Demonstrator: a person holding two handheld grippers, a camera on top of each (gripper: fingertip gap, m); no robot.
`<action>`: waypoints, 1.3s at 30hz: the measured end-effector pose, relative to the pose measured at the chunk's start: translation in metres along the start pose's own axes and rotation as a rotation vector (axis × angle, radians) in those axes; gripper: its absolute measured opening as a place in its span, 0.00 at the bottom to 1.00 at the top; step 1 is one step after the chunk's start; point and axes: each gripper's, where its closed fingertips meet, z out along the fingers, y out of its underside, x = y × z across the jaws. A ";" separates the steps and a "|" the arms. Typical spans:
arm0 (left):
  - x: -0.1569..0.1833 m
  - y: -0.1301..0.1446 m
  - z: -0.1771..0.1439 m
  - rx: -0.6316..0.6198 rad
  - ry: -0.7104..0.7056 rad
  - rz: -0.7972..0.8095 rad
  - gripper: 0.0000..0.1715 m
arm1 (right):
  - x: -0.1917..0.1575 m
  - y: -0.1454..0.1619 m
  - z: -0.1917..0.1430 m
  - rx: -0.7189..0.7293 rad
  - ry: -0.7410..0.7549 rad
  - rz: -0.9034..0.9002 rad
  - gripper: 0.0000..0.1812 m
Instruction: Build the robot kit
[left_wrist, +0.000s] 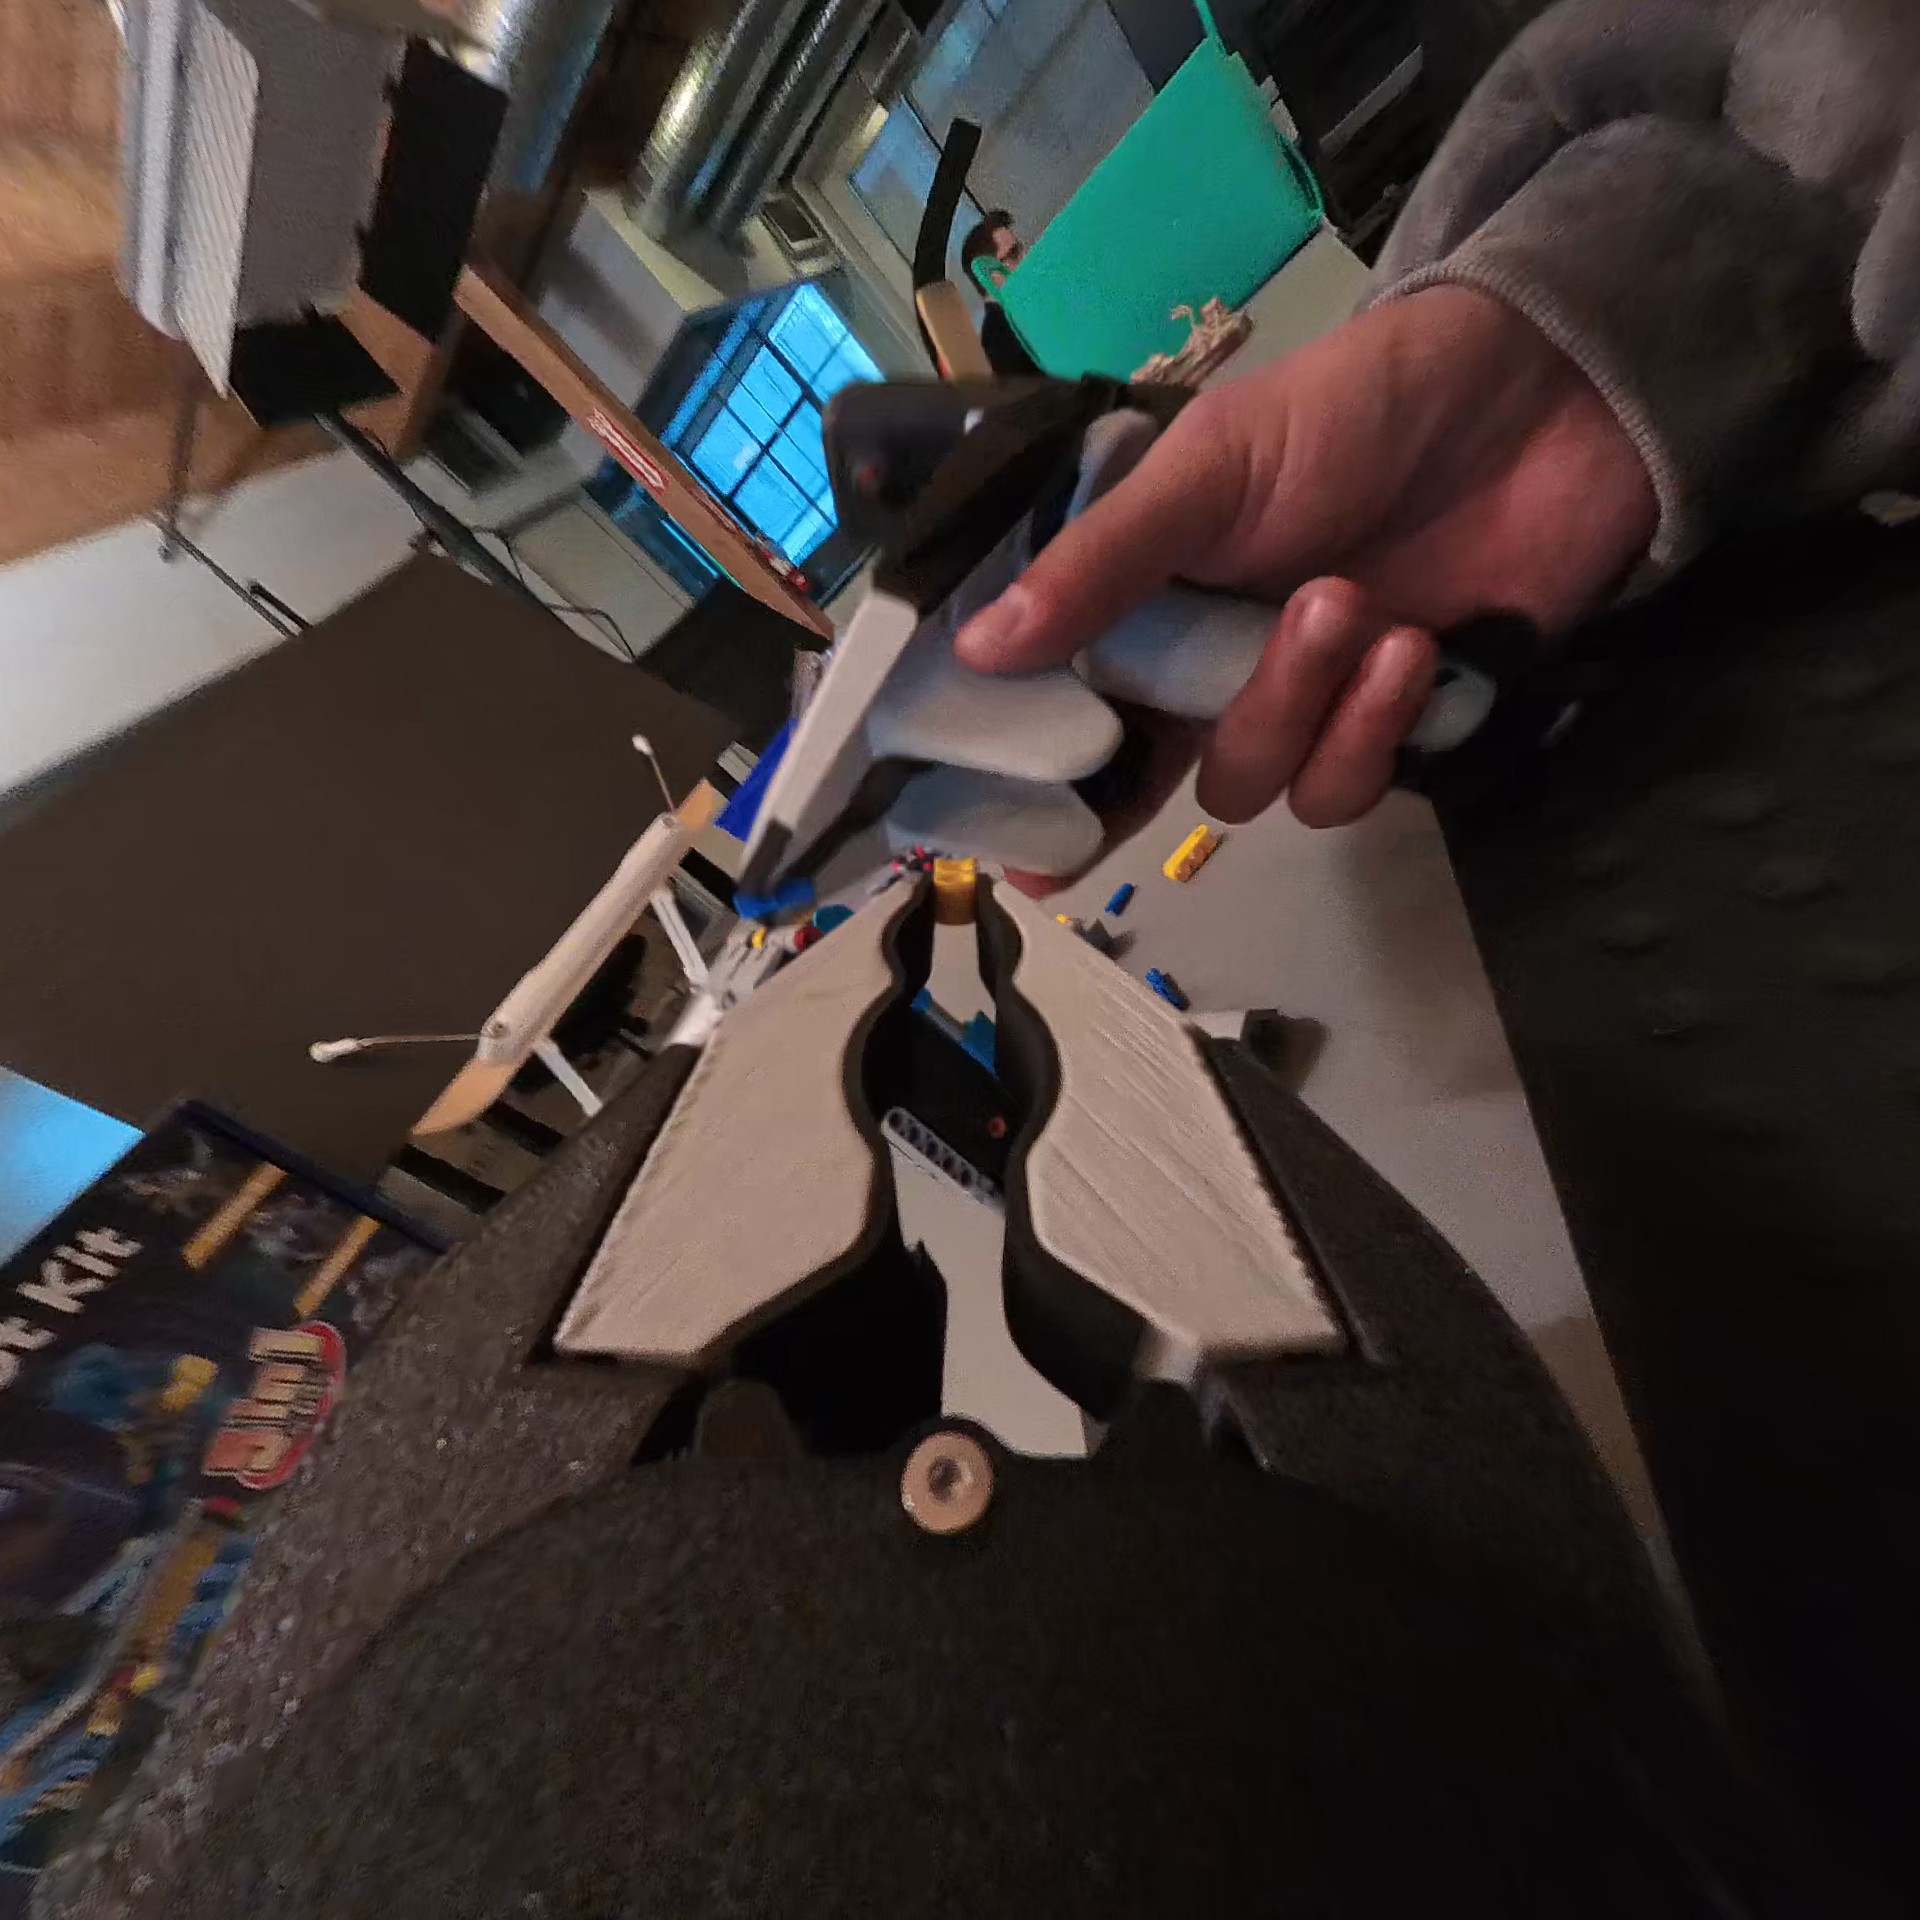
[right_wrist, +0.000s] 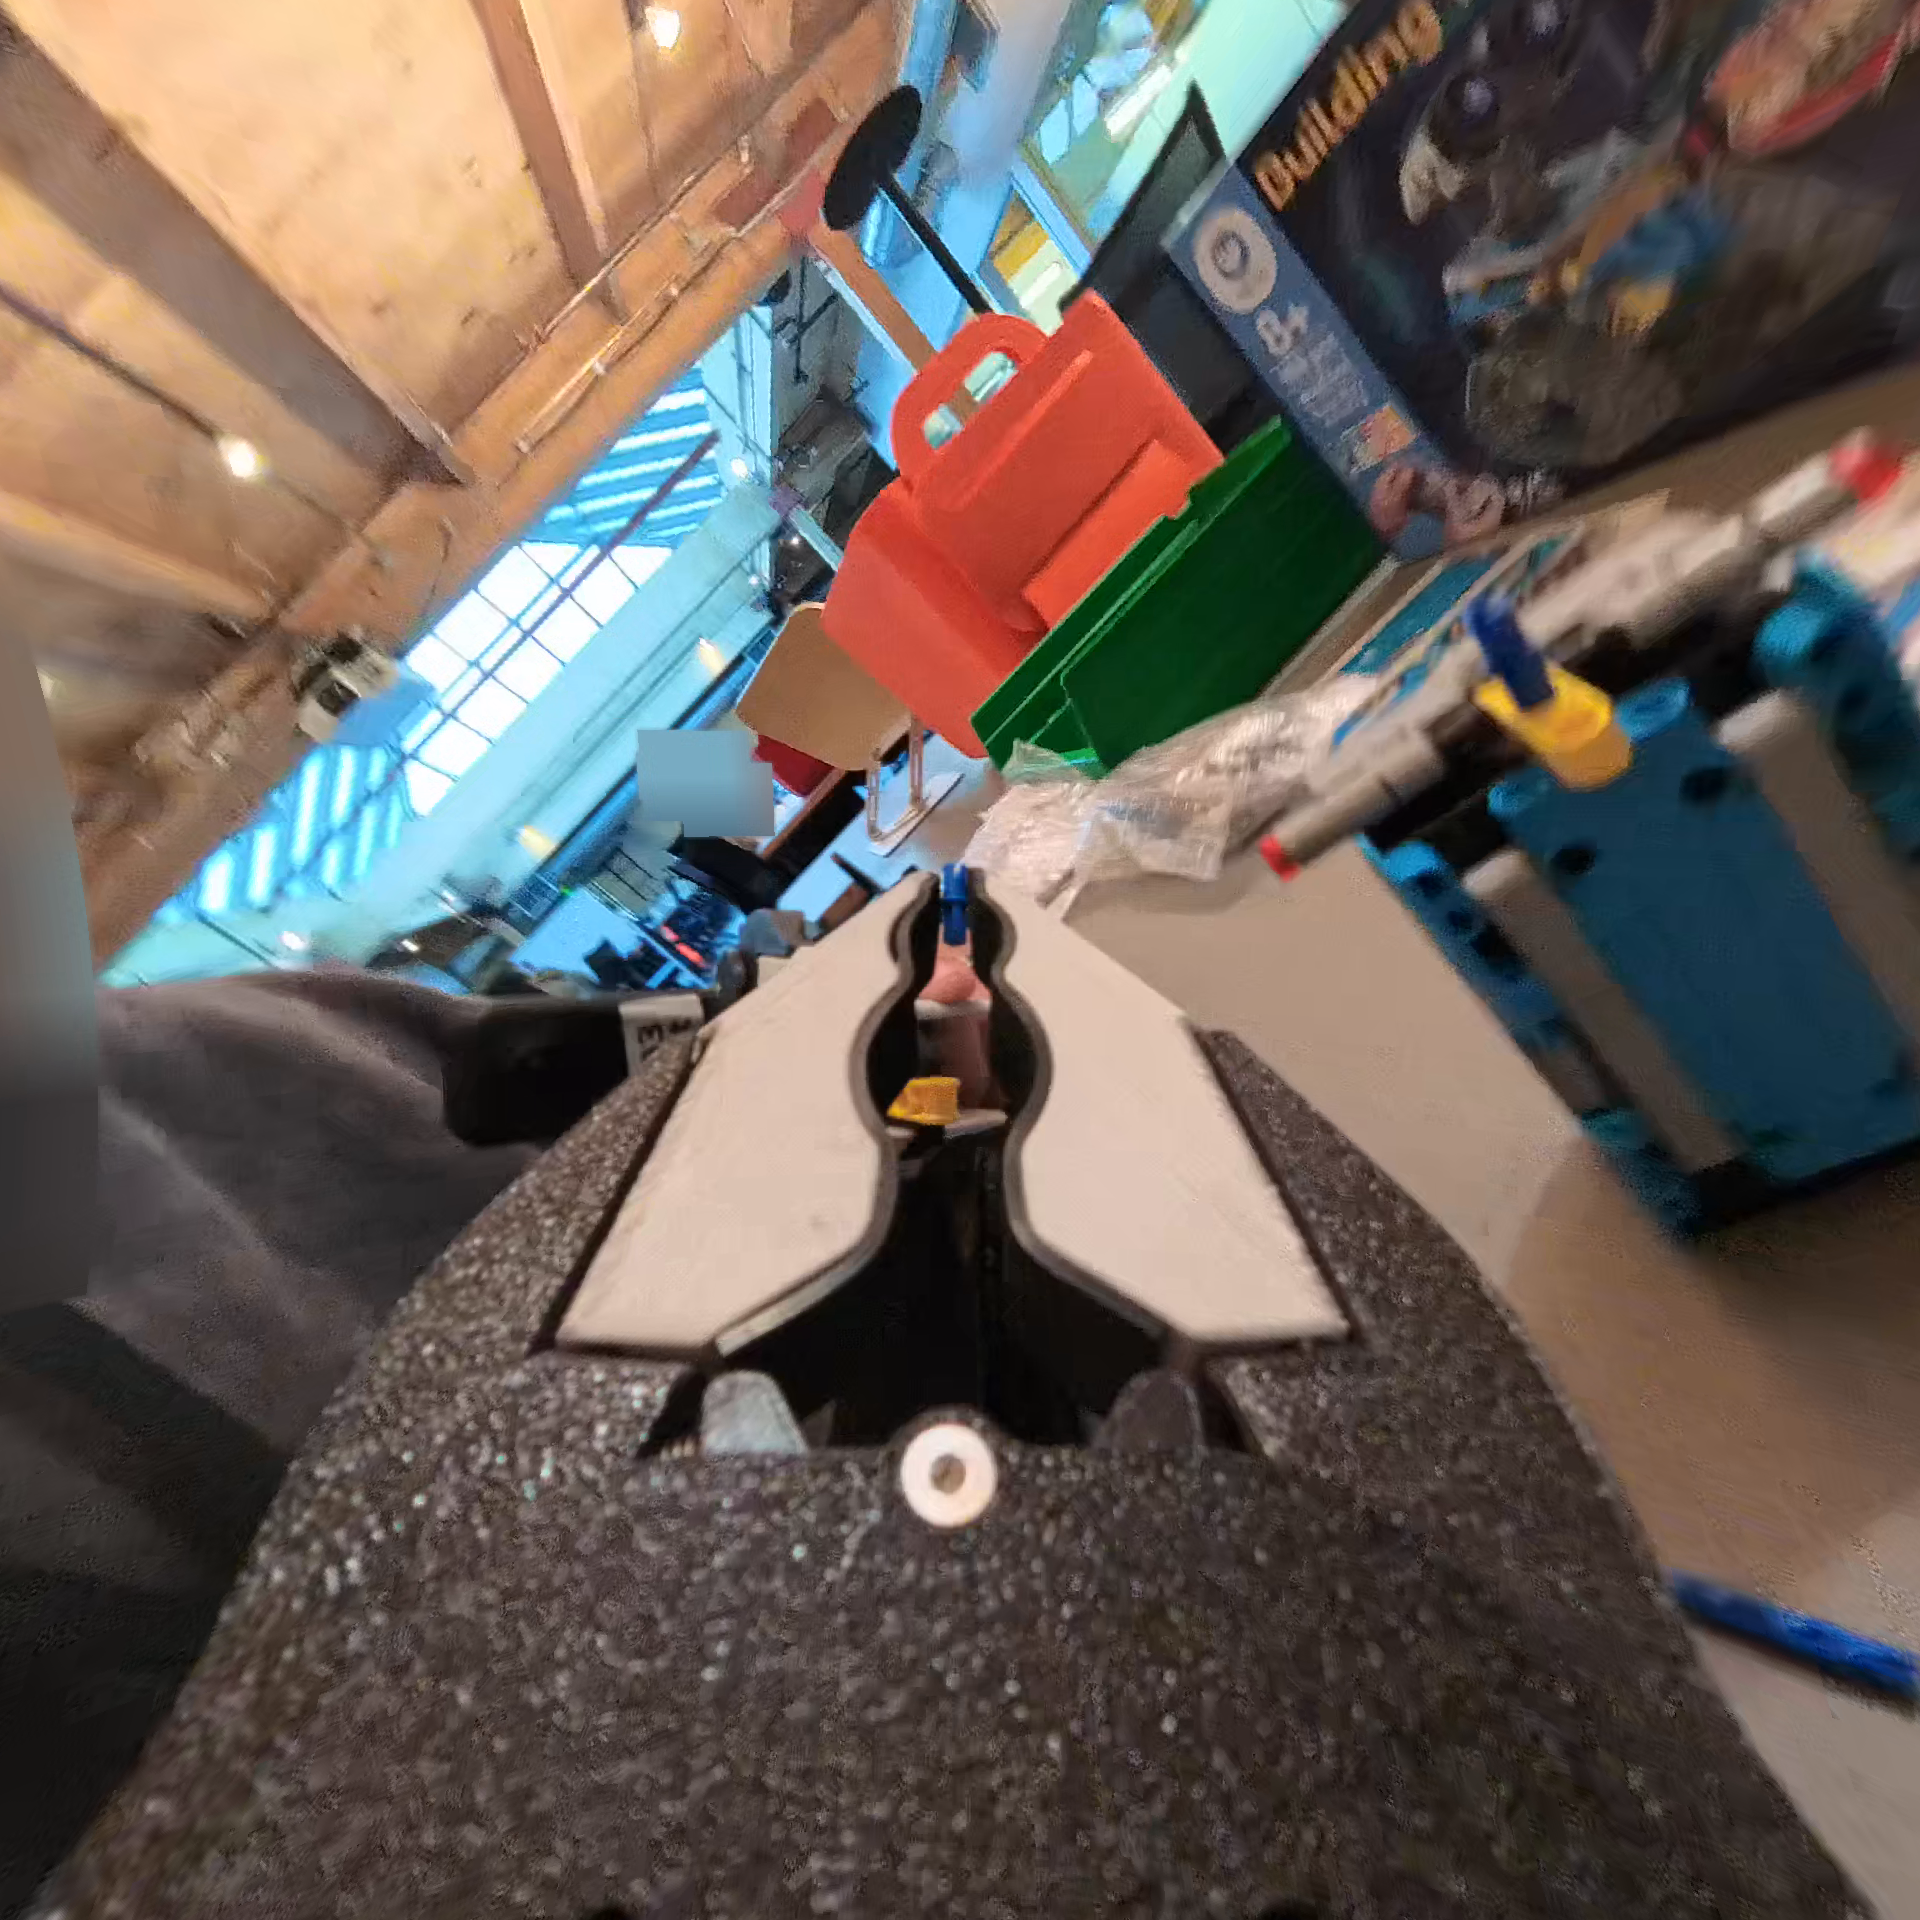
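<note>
Grippers both clamped — your left gripper (left_wrist: 954, 902) pinches a yellow connector (left_wrist: 954, 883) at its fingertips, your right gripper (right_wrist: 954, 906) nips a blue pin (right_wrist: 954, 909), beside the blue-and-grey brick model (right_wrist: 1704, 935) on the table (right_wrist: 1299, 997).

I see grey fingers (left_wrist: 1132, 1122) pinching a yellow piece (left_wrist: 954, 885) — my other pair holds a blue pin (right_wrist: 953, 910). Orange case (right_wrist: 997, 520), green bin (right_wrist: 1195, 634), pale grey bench (left_wrist: 1382, 1049).

Two grippers are seen, the left gripper (left_wrist: 954, 894) and the right gripper (right_wrist: 954, 902). One yellow piece (left_wrist: 954, 885), one blue pin (right_wrist: 954, 914), one orange case (right_wrist: 997, 540) and two green trays (right_wrist: 1195, 634) are counted.
</note>
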 end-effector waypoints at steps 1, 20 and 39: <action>-0.001 -0.003 -0.001 0.008 -0.015 0.022 0.04 | 0.002 0.004 0.001 -0.003 0.003 0.065 0.02; -0.014 0.001 -0.004 0.013 -0.040 -0.046 0.04 | -0.002 0.010 -0.004 0.009 -0.114 0.255 0.02; -0.023 0.007 -0.004 0.011 -0.023 -0.183 0.04 | 0.000 0.010 -0.007 -0.012 -0.110 0.218 0.02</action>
